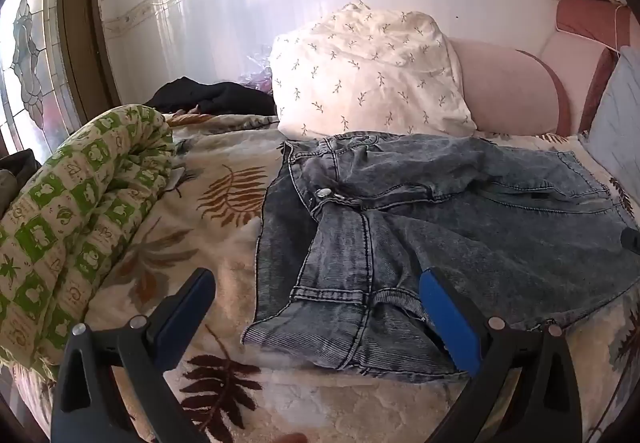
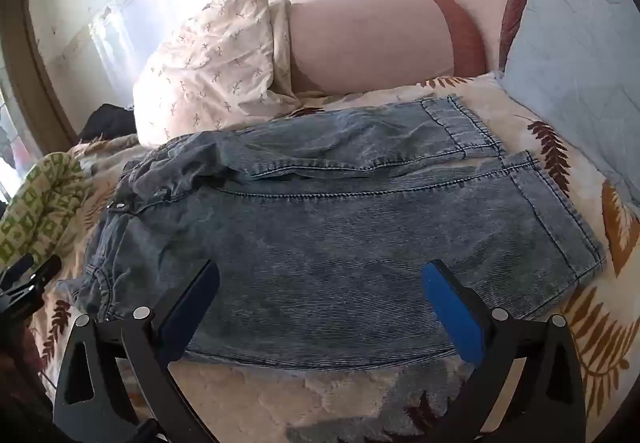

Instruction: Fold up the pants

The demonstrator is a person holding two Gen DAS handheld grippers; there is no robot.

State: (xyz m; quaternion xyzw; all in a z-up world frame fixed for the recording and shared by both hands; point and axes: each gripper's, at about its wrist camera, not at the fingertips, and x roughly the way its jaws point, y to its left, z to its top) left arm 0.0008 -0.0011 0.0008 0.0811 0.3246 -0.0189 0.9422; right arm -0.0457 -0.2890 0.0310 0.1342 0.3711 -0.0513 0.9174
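A big bed [image 1: 224,171] filled both views, covered by a cream blanket [image 2: 532,111] printed with brown leaves. A shiny white wall [image 1: 240,3] with a flower strip stood behind it, and a coloured glass window [image 1: 24,55] showed at nine o'clock in the left wrist view.

The pants [image 1: 460,227], a pair of washed blue jeans, lay spread out flat on the middle of the bed. In the right wrist view the pants [image 2: 340,243] ran across from nine o'clock to three o'clock, with the waist and its metal button [image 2: 119,206] at nine o'clock and the two leg ends at two o'clock. The waist end was bunched and wrinkled.

A white pillow [image 1: 368,75] with little leaf sprigs leaned at twelve o'clock, just behind the pants. A pink cushion [image 2: 368,43] sat beside it. A pale blue pillow [image 2: 576,55] stood at two o'clock in the right wrist view. A rolled green and cream quilt [image 1: 68,219] lay at nine o'clock in the left wrist view, with some dark clothes [image 1: 216,95] behind it.

The left gripper [image 1: 316,283] hung over the near edge of the pants by the waist, its fingers spread wide with nothing between them. The right gripper [image 2: 320,279] hung over the near pant leg, its fingers also spread wide and holding nothing.
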